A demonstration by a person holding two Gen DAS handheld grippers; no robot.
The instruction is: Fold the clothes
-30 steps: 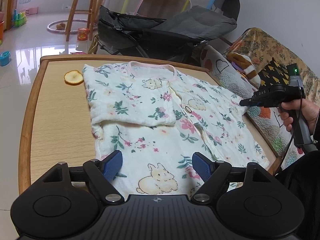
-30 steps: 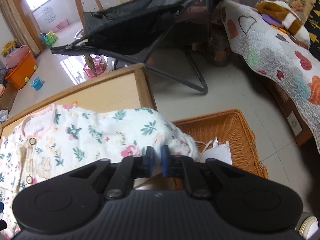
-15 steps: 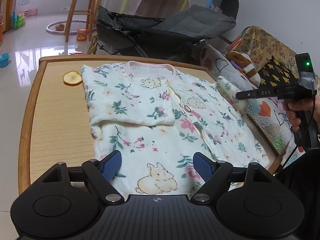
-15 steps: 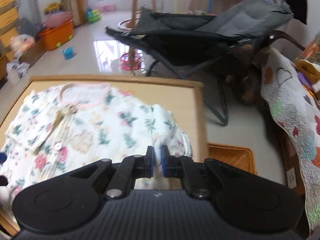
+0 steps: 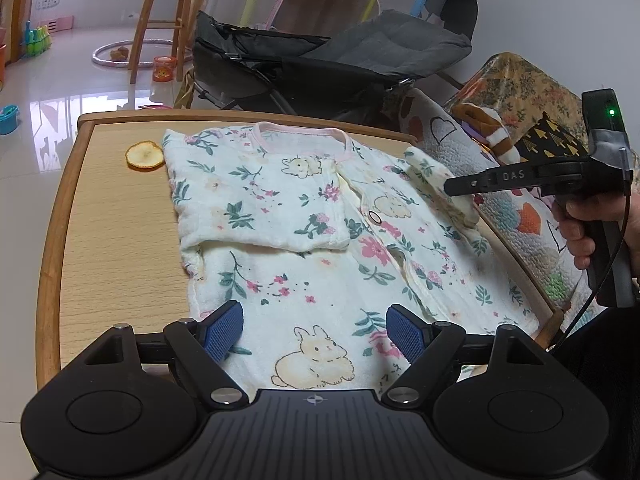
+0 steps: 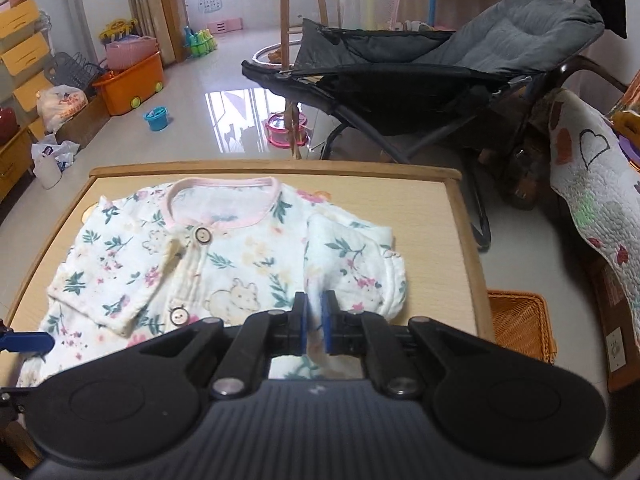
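A white baby garment (image 5: 304, 248) with flowers, rabbits and a pink neckline lies flat on the wooden table (image 5: 100, 220). Its left sleeve is folded across the chest. My left gripper (image 5: 314, 330) hovers open over the hem, nothing between its blue pads. My right gripper (image 6: 314, 316) is shut on the right sleeve (image 6: 352, 264), holding it lifted above the table's right side. From the left wrist view the right gripper (image 5: 450, 190) shows at the right with the sleeve (image 5: 430, 172) draped from its tip and a hand on its handle.
A slice of dried orange (image 5: 145, 155) lies on the table's far left corner. A grey reclining chair (image 6: 432, 76) stands behind the table. An orange wicker basket (image 6: 520, 324) sits on the floor at the right, beside a quilt-covered sofa (image 6: 592, 184).
The right gripper has carried the sleeve up from the table's right edge and inward over the garment, rolling as it went. The left gripper has stayed in place, open.
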